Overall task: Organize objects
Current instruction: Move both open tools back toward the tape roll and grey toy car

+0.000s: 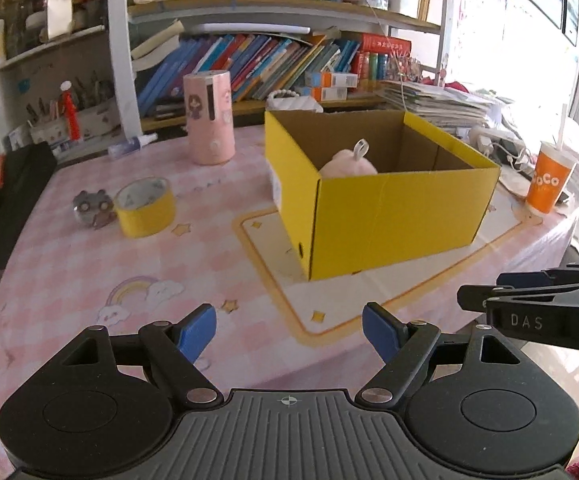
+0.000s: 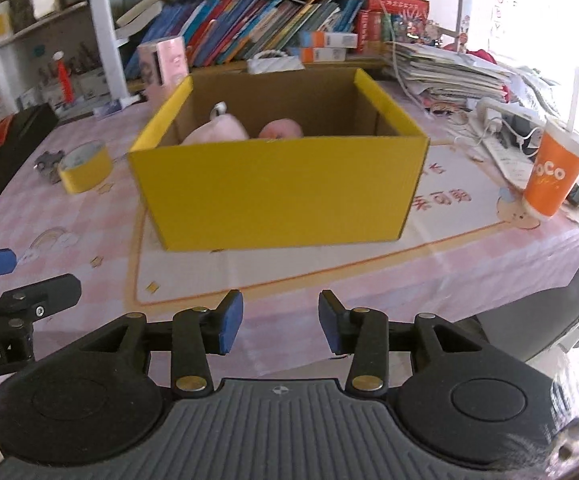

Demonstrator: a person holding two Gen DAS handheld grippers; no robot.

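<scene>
Sitting straight ahead of both tongs, the yellow box [image 2: 277,192] stands open-topped on the pink checked tablecloth [image 1: 89,264], well apart from the fingertips. Inside it lie a pale pink plush [image 2: 217,132] with a small loop on top and, to its right, a rounder peach-pink item [image 2: 281,129]; the near wall hides their lower parts.

The left gripper [image 1: 289,334] hovers over the cloth with its blue pads spread wide and nothing between them. The right gripper [image 2: 280,326] stands at a narrower gap, also empty, just beside its partner on the right.

Ahead and to the left of the left gripper, a yellow tape roll [image 1: 145,208] lies flat, with a small grey figure-shaped item [image 1: 91,208] touching or just beside it. Farther back stands a pink cylinder [image 1: 209,118], upright, and a small spray bottle [image 1: 131,145] lies on its side near it. To the right of the box, an orange cup [image 2: 553,176] with a straw stands near the table edge, cables and stacked papers behind it.

Nothing lies on the bare cloth between the tongs and the box.
</scene>
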